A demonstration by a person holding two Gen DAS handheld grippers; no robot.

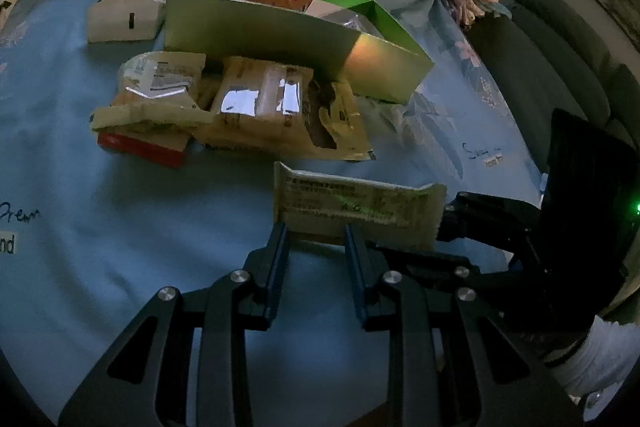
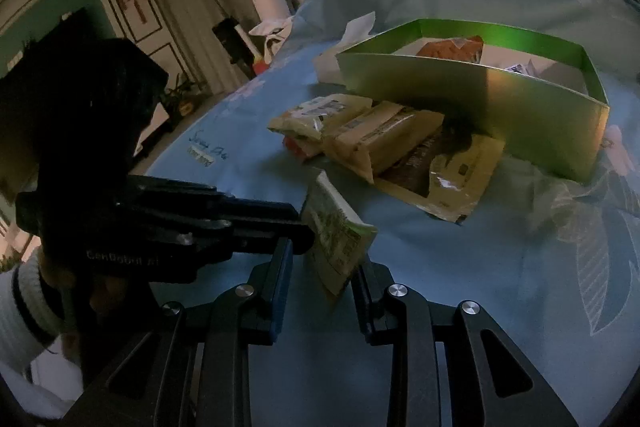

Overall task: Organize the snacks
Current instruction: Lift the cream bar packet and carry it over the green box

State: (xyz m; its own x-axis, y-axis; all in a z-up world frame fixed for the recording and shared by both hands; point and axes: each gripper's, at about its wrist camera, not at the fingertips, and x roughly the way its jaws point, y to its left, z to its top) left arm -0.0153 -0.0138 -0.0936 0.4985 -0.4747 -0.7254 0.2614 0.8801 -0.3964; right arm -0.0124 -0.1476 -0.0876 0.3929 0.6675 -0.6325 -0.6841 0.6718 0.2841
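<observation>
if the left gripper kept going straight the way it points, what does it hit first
The left gripper already holds a pale snack packet; carried straight on, that would probably reach the heap of snack packets first, then the green box.

The worktop (image 1: 120, 267) is covered by a light blue cloth printed with pale flowers and leaves. On it a shallow green box (image 1: 256, 39) is set, open at the top. A heap of beige snack packets (image 1: 240, 107) is laid against the box's near wall, over a red packet (image 1: 144, 149). A tissue box (image 1: 122, 21) is placed just beside the green box.
</observation>
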